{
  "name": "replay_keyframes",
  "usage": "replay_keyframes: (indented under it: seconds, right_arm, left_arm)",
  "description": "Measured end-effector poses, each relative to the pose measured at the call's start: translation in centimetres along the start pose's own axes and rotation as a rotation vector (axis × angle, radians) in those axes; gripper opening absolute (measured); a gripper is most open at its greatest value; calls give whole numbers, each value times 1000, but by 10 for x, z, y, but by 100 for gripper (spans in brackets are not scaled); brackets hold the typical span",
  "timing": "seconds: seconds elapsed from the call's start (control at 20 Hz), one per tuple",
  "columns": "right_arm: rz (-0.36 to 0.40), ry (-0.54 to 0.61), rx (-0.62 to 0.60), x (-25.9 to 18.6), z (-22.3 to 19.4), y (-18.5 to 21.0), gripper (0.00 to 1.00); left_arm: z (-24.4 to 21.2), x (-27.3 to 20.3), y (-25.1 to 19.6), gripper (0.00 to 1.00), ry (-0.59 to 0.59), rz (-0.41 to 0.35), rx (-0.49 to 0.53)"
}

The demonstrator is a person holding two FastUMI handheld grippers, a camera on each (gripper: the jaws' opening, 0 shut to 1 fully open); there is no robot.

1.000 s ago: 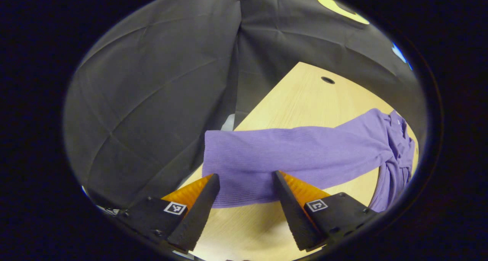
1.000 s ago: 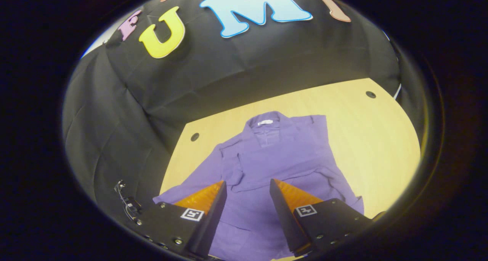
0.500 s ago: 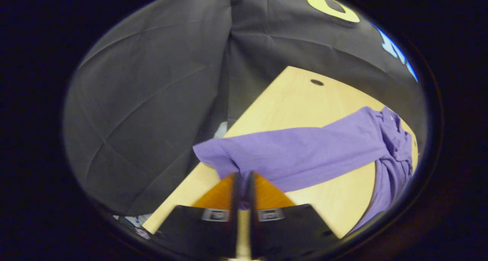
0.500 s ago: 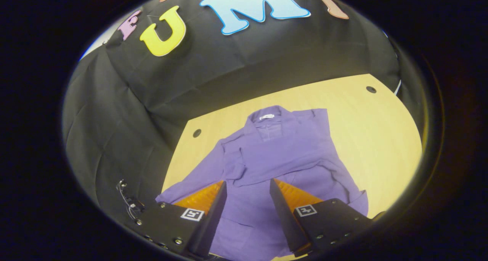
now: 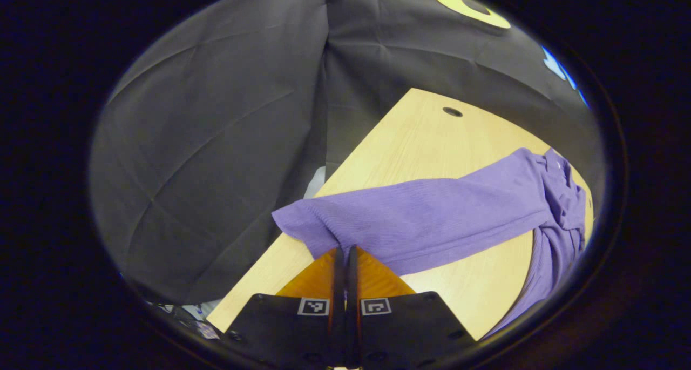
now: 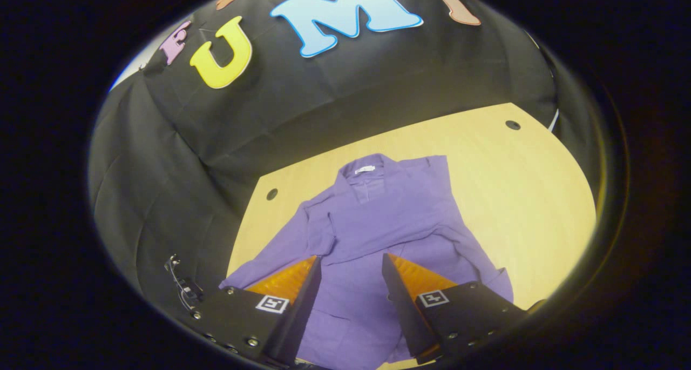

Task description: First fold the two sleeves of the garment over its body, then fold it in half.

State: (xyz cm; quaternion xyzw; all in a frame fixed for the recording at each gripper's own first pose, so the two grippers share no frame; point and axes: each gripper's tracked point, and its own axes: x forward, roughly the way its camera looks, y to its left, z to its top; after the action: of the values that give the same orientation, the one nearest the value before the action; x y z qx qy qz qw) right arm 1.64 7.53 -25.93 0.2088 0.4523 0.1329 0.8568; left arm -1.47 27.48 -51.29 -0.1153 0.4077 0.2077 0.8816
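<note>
A purple long-sleeved garment [image 6: 388,219] lies collar-away on the wooden table [image 6: 518,186]. One sleeve is folded across its chest. The other sleeve [image 5: 432,219] stretches out flat toward the table's left edge, and its cuff end hangs slightly past that edge. My left gripper [image 5: 345,251] is shut on the near edge of this sleeve by the cuff, where the cloth puckers at the fingertips. My right gripper [image 6: 351,262] hovers open over the garment's lower body with nothing between its fingers. The garment's bunched body [image 5: 561,208] lies at the far right of the left gripper view.
The table [image 5: 421,138] has round cable holes [image 5: 452,112] [image 6: 271,194] [image 6: 512,125] near its far corners. Black cloth walls close it in at the back and left. A small cable fitting [image 6: 181,286] hangs beside the table's left edge. Bare wood lies right of the garment.
My left gripper, open around the sleeve's cuff a second ago, has shut on the sleeve's edge, which is now puckered. The right gripper has stayed open and shifted only slightly.
</note>
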Motion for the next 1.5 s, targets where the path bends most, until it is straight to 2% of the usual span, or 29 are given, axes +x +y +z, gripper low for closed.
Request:
replay_keyframes:
  seconds: [0.2,0.45,0.85,1.15,1.5]
  right_arm:
    - [-8,-10,21,-7,2,-9,72]
    - [-28,-19,62,-16,1,-29,72]
    - [-100,-71,166,-47,6,-85,72]
    - [-161,-87,270,-71,-4,-134,72]
    - [-221,-106,364,-99,-18,-182,72]
  left_arm:
    - [28,-11,-43,7,-45,-59,25]
    - [84,-26,-111,7,-134,-156,50]
    - [147,-64,-274,7,-235,-366,115]
    - [146,-97,-407,7,-241,-525,189]
    - [88,-133,-550,7,-188,-696,340]
